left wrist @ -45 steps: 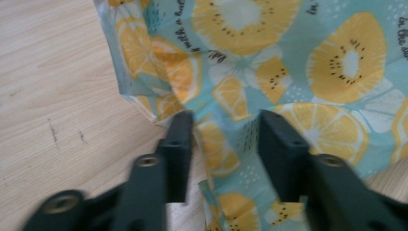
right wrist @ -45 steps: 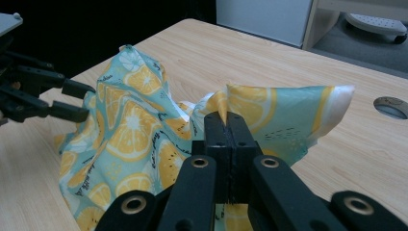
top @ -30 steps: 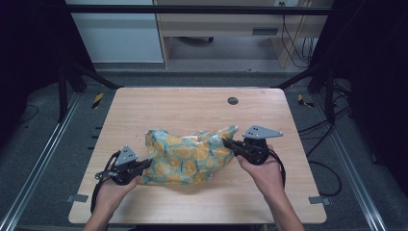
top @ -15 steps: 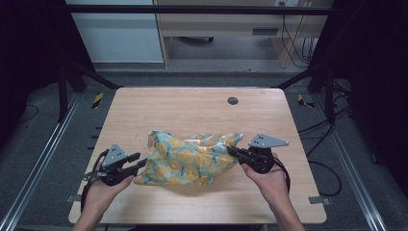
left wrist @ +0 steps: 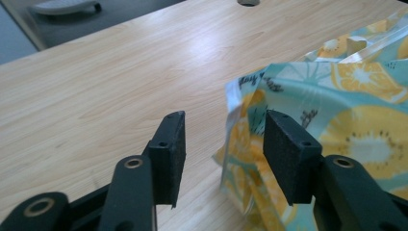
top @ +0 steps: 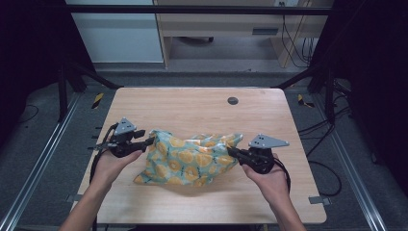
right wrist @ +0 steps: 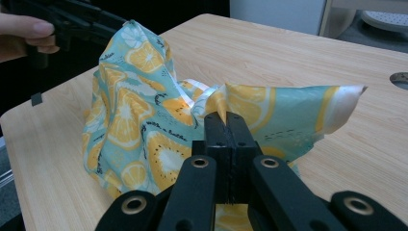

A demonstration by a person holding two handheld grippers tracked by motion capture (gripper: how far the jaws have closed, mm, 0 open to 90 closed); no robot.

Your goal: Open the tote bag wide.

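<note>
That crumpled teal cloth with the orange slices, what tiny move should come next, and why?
Probably ease the left gripper forward and close it: its jaws, just opened, stand apart around the edge of the crumpled teal cloth printed with orange slices, while the right gripper pinches the far corner.

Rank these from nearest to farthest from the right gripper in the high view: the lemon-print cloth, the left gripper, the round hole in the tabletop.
1. Lemon-print cloth: its edge is clamped in the right gripper.
2. Round hole: beyond the gripper, toward the table's far edge.
3. Left gripper: across the cloth, at the table's left side, jaws apart.
</note>
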